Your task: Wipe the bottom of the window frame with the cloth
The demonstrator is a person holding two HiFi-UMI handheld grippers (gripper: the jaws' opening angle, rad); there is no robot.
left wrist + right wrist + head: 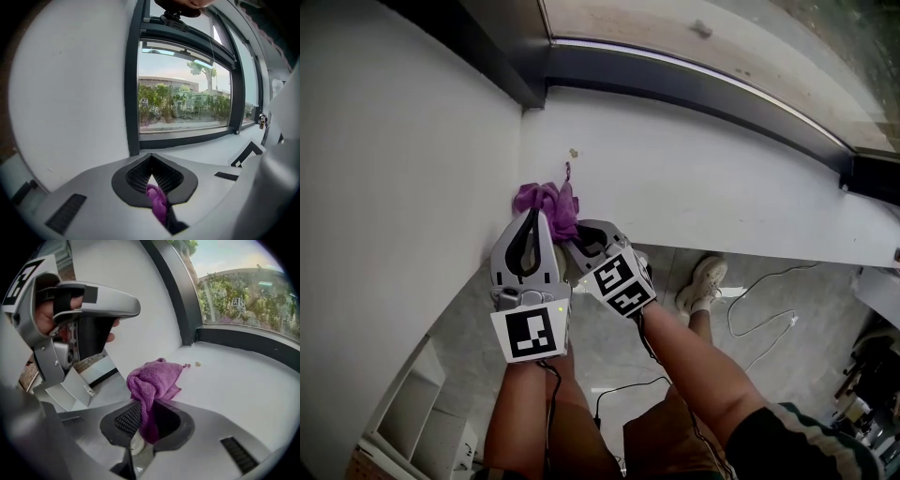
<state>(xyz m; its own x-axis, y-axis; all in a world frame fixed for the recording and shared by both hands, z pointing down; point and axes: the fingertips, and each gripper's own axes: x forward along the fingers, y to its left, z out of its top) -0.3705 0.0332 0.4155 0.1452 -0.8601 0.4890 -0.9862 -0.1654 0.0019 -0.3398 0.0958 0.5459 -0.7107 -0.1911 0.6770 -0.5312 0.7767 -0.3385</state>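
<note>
A purple cloth (547, 201) lies bunched on the white sill (722, 183), close to the left corner by the side wall. Both grippers meet at it. My left gripper (536, 215) is shut, with a small fold of the cloth (157, 200) pinched between its jaws. My right gripper (576, 242) is shut on another part of the cloth (152, 383), which bulges up over the jaws. The dark bottom rail of the window frame (694, 82) runs along the far edge of the sill, well beyond the cloth. A few crumbs (573, 152) sit between cloth and frame.
The white side wall (403, 169) stands close on the left. Below the sill's near edge is grey floor with a white cable (764, 309), the person's legs and a shoe (703, 281). A white shelf unit (422, 422) is at the bottom left.
</note>
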